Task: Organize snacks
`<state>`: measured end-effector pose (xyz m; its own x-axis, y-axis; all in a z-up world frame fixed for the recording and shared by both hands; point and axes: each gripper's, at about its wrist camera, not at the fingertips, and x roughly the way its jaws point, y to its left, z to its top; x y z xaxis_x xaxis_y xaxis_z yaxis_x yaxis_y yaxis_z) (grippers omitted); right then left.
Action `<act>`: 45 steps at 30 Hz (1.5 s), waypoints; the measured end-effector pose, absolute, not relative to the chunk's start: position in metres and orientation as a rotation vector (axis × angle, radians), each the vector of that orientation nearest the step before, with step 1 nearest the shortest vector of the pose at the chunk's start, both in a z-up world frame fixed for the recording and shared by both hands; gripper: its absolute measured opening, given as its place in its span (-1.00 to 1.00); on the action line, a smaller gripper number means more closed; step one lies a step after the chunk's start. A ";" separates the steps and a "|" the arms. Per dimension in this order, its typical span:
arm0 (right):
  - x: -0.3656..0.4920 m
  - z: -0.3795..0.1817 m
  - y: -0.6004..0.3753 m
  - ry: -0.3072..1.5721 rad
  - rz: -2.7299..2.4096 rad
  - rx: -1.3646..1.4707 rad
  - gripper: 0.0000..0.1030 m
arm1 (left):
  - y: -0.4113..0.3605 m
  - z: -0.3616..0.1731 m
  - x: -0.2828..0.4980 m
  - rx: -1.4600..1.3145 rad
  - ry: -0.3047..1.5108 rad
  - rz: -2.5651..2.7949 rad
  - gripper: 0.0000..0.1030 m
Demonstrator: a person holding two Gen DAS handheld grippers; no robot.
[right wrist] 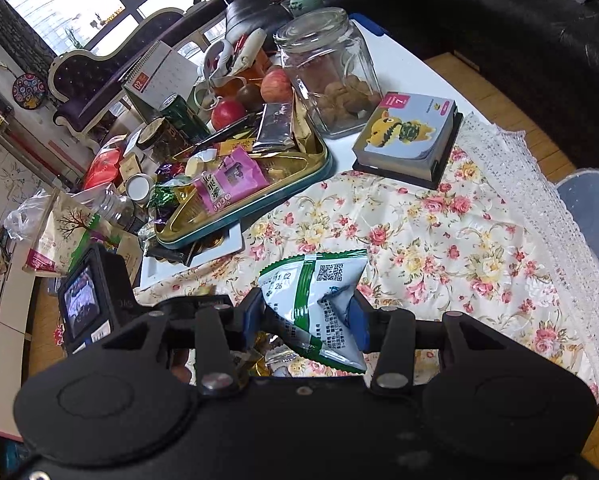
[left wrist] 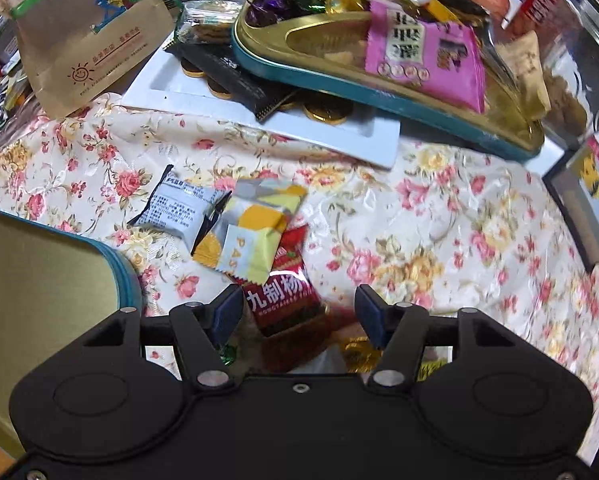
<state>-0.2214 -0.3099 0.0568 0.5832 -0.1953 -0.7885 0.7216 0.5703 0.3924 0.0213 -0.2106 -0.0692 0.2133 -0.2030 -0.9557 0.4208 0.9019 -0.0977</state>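
In the left wrist view my left gripper [left wrist: 299, 312] stands open and points down over the floral tablecloth. A red snack packet [left wrist: 283, 296] lies between its blue pads [left wrist: 229, 308], which stay apart from it. Just beyond it lie yellow wrapped snacks [left wrist: 251, 232] and a grey-white packet [left wrist: 179, 212]. In the right wrist view my right gripper [right wrist: 305, 314] is shut on a white and green snack bag [right wrist: 315, 300], held above the cloth. A teal and gold tin tray [right wrist: 323, 168] full of snacks sits behind, resting partly on a white tray [left wrist: 339, 136].
A second teal tin [left wrist: 39, 280] with a bare gold inside lies at the left. A brown paper bag [left wrist: 87, 32], a glass jar [right wrist: 327, 68], a boxed book with a yellow tiger [right wrist: 407, 136], fruit and cans crowd the back. The lace table edge [right wrist: 539, 208] runs along the right.
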 end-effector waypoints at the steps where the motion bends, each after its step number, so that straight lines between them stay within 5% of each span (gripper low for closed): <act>1: -0.220 0.057 -0.309 0.767 -0.600 0.782 -0.08 | -0.213 -0.071 0.023 0.197 1.292 -0.423 0.24; 8: -0.213 0.055 -0.306 0.782 -0.590 0.762 -0.08 | -0.216 -0.095 0.026 0.208 1.353 -0.363 0.23; 13: -0.211 0.055 -0.305 0.780 -0.595 0.741 -0.08 | -0.222 -0.089 0.019 0.252 1.345 -0.400 -0.14; 22: -0.212 0.057 -0.313 0.765 -0.646 0.749 -0.08 | -0.219 -0.047 -0.008 0.246 1.371 -0.524 -0.16; 32: -0.203 0.055 -0.309 0.768 -0.676 0.739 -0.08 | -0.175 0.045 -0.015 0.326 1.123 -0.557 -0.15; 45: -0.134 0.034 -0.243 0.906 -0.551 0.622 -0.08 | -0.066 0.029 0.024 0.405 1.088 -0.323 -0.15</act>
